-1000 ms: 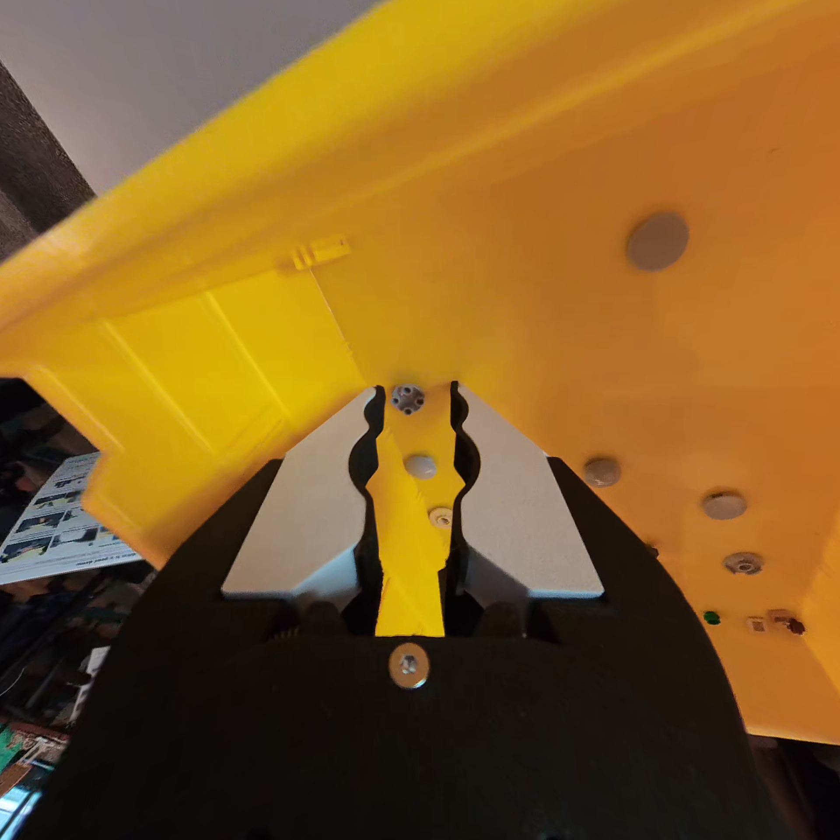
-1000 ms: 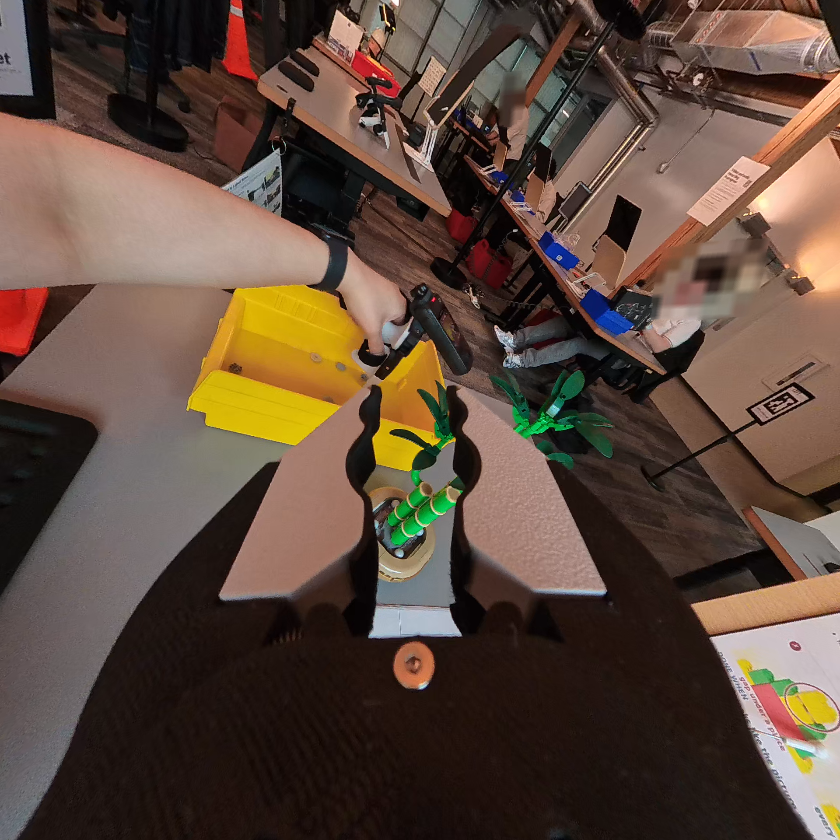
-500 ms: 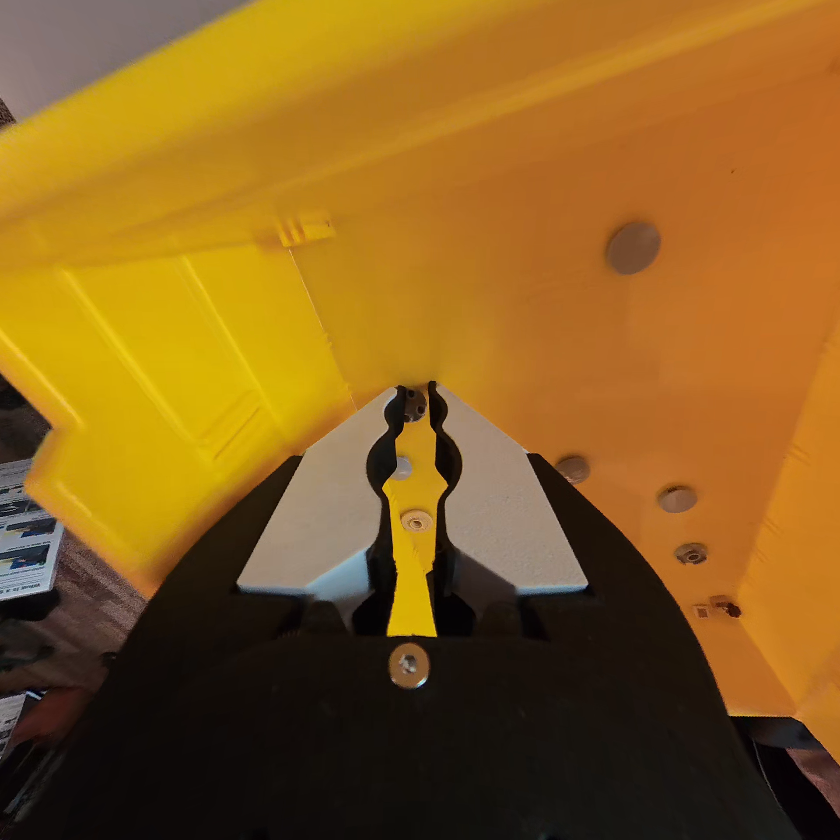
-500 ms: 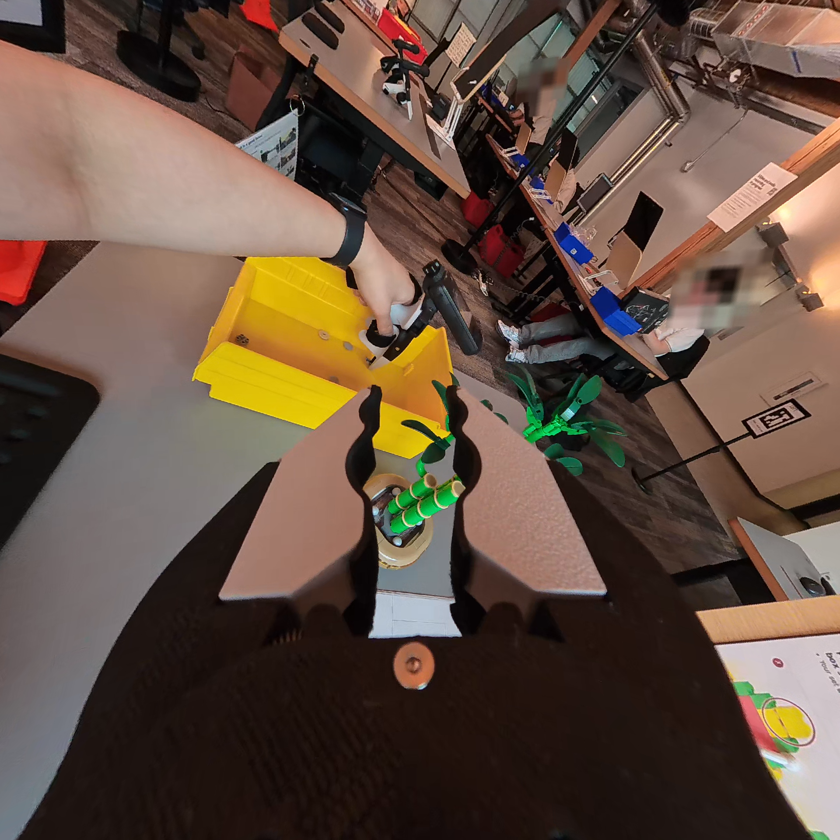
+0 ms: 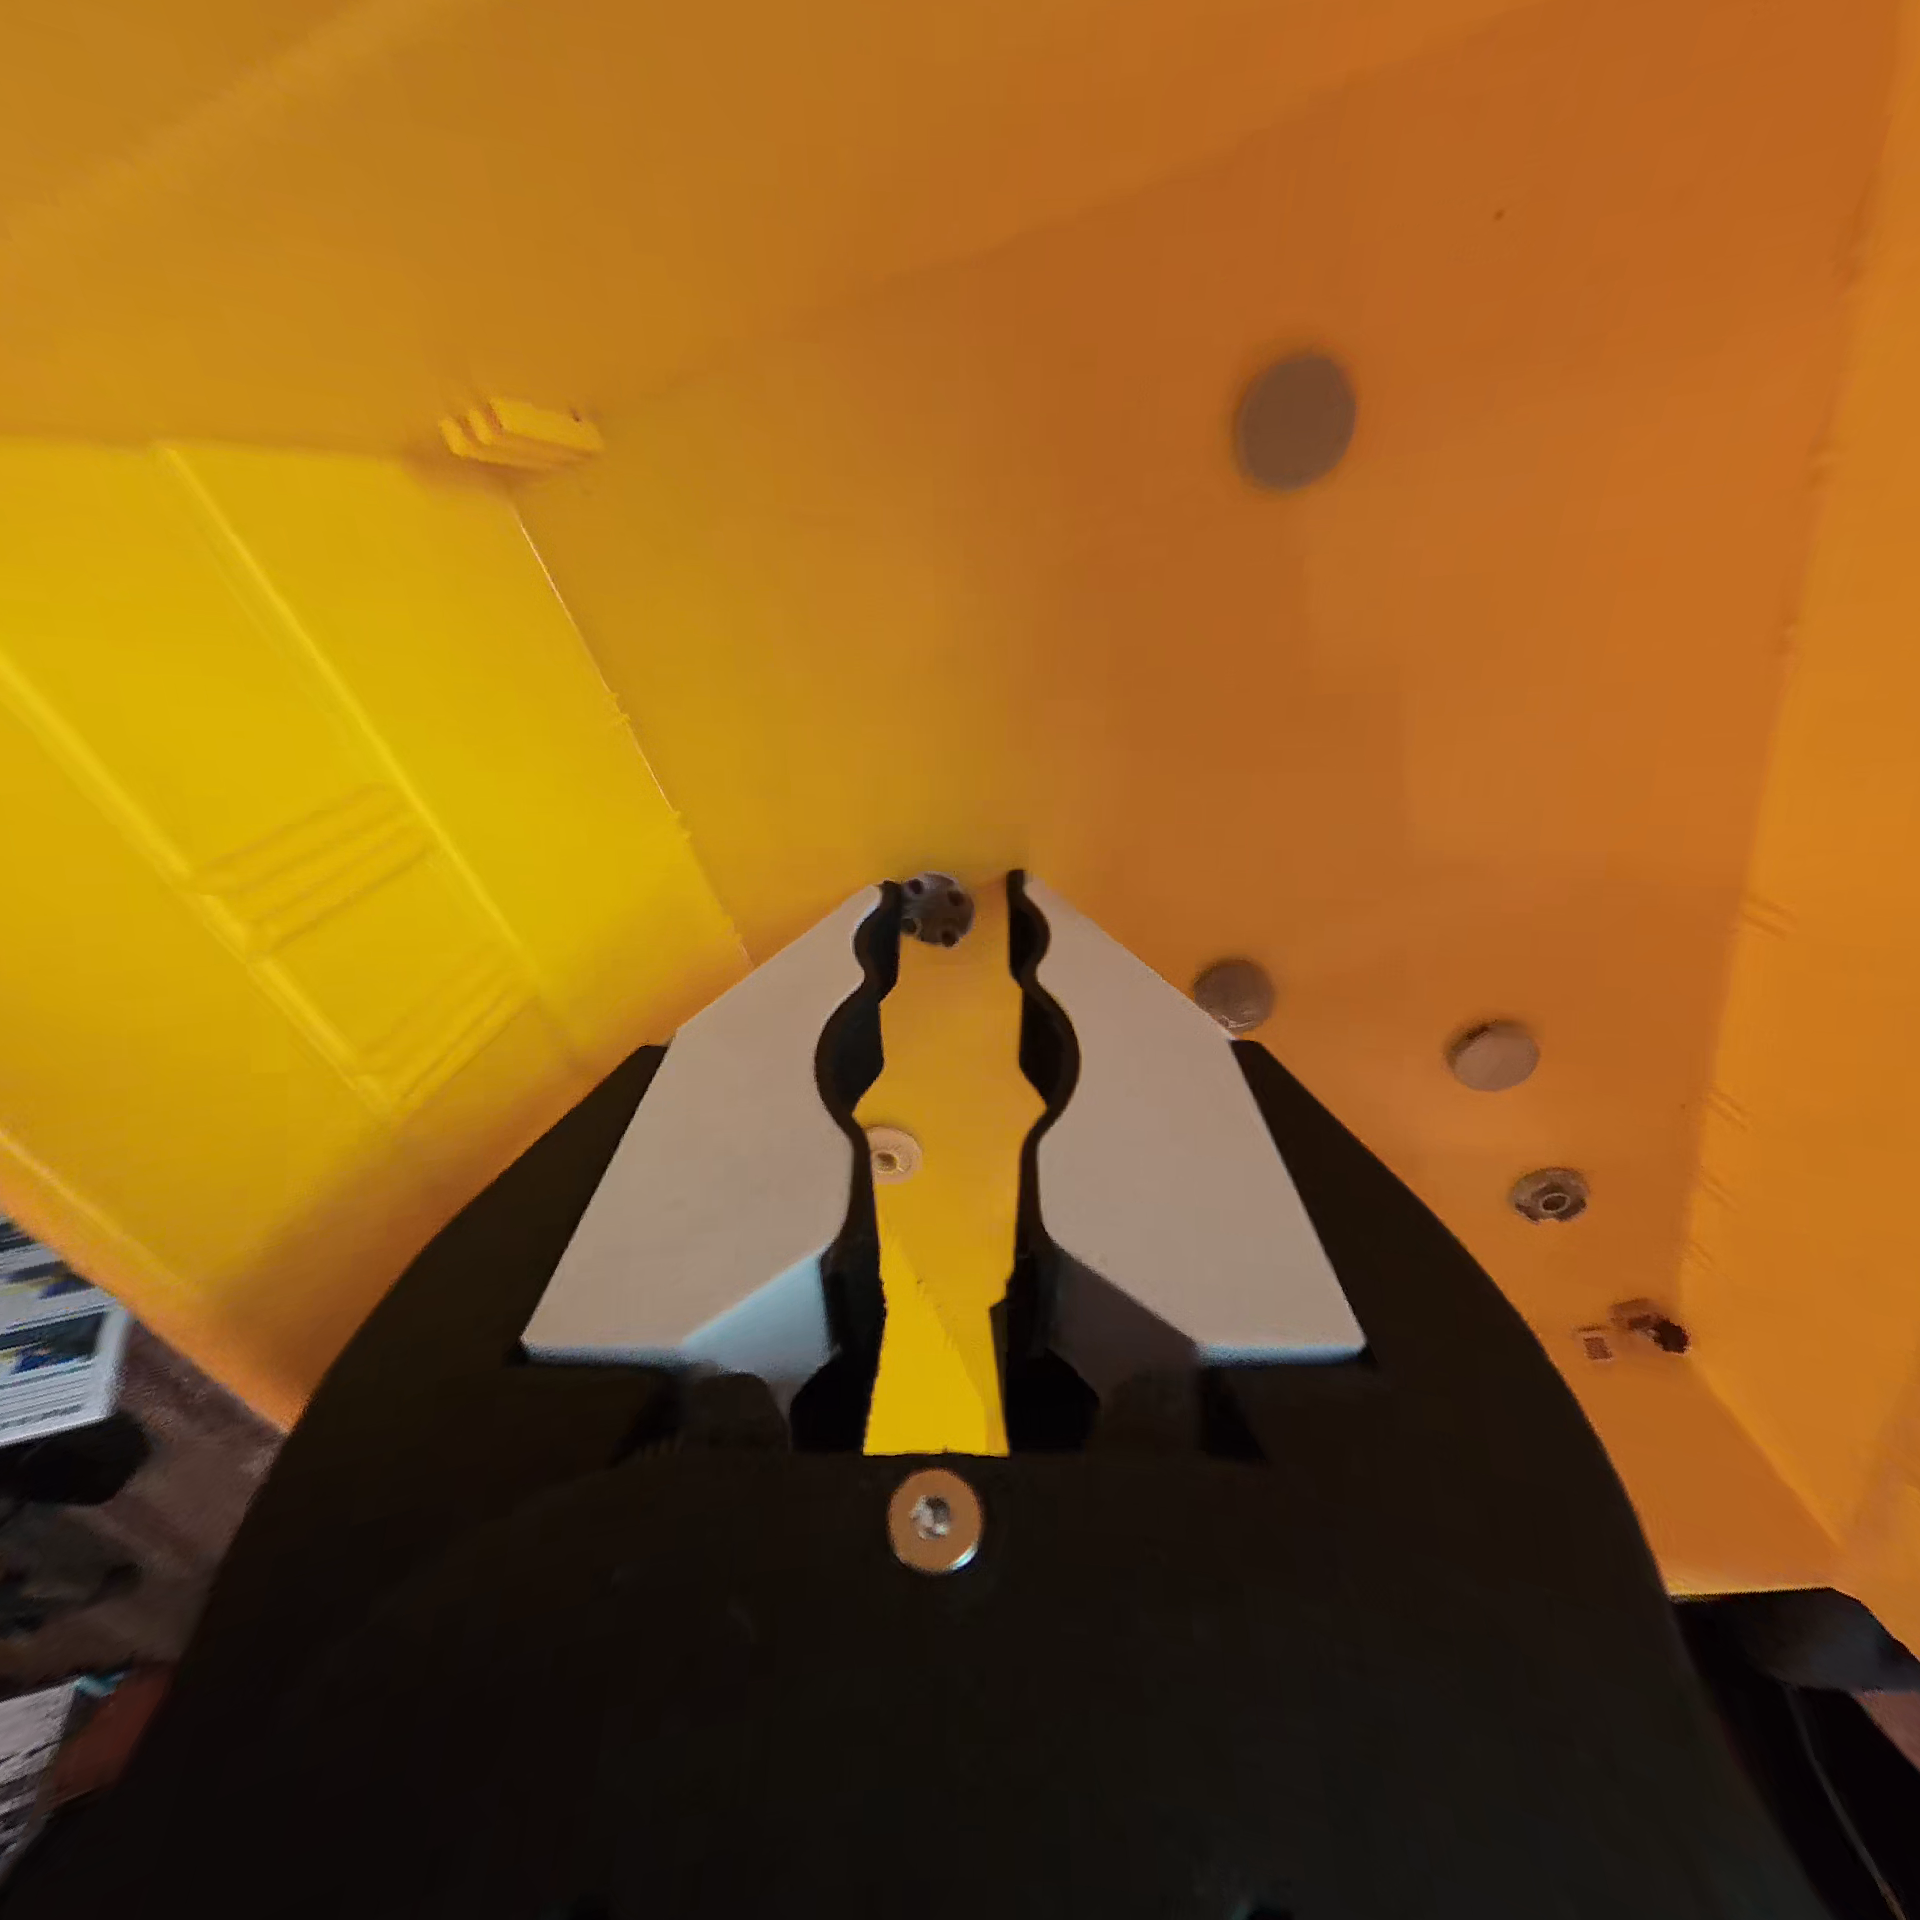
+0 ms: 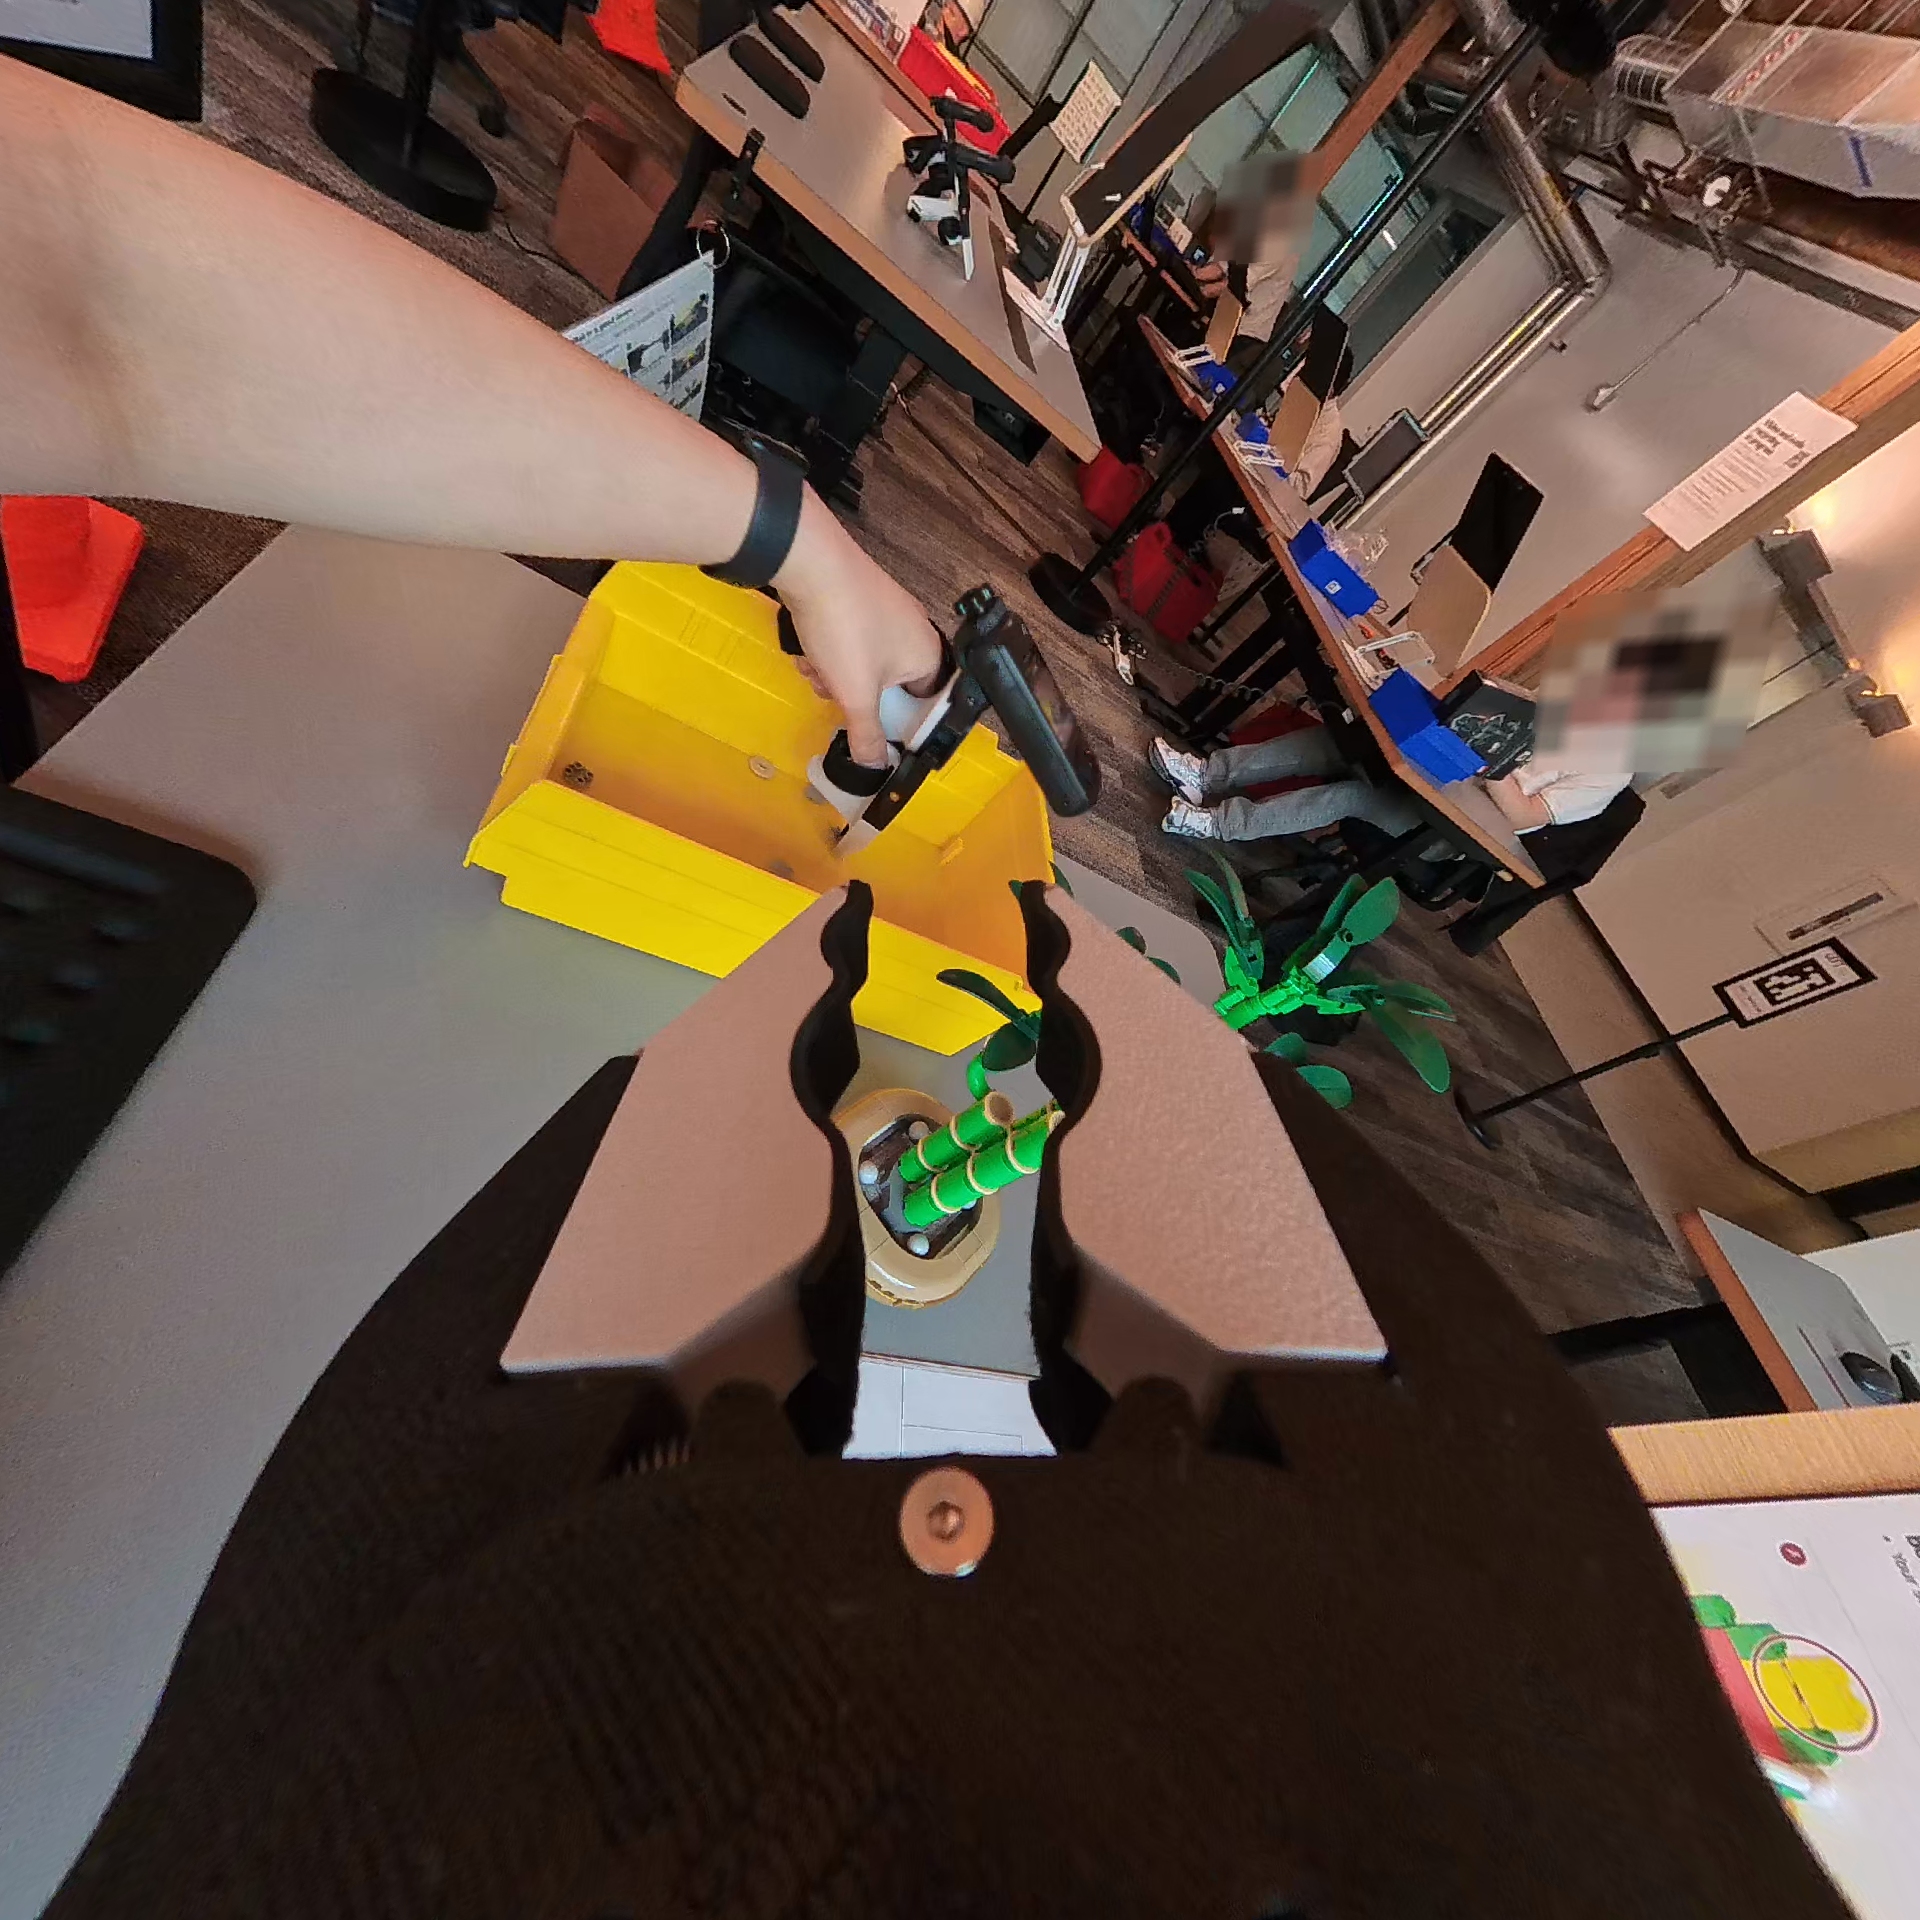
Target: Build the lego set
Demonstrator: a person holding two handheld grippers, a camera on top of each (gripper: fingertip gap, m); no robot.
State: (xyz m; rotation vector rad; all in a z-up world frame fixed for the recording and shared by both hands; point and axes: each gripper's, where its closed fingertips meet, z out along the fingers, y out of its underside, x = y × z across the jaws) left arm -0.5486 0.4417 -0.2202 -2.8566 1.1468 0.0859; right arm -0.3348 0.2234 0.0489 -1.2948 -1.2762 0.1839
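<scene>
Since a second ago the left claw (image 5: 951, 883) has pushed deeper into the yellow bin (image 5: 935, 520), whose walls now fill nearly the whole left wrist view, and its jaws have narrowed. They stand slightly apart with nothing held. A dark round stud piece (image 5: 933, 906) lies on the bin floor right at the tip of the left finger. A tan round piece (image 5: 894, 1156) shows farther back in the gap. Grey discs (image 5: 1294, 421) and other small parts (image 5: 1548, 1195) lie scattered to the right on the bin floor.

In the right wrist view the right claw (image 6: 940, 899) hangs above the grey worktop (image 6: 364, 1039), jaws apart and empty. Below its gap stands the lego build: green bamboo stalks (image 6: 971, 1153) on a tan round base (image 6: 920, 1268). A loose green leaf cluster (image 6: 1320, 987) lies to the right near the worktop edge. Beyond, a hand (image 6: 862, 644) holds the left claw (image 6: 857, 831) down inside the bin (image 6: 665, 894). An instruction booklet (image 6: 1808, 1662) shows at the lower right.
</scene>
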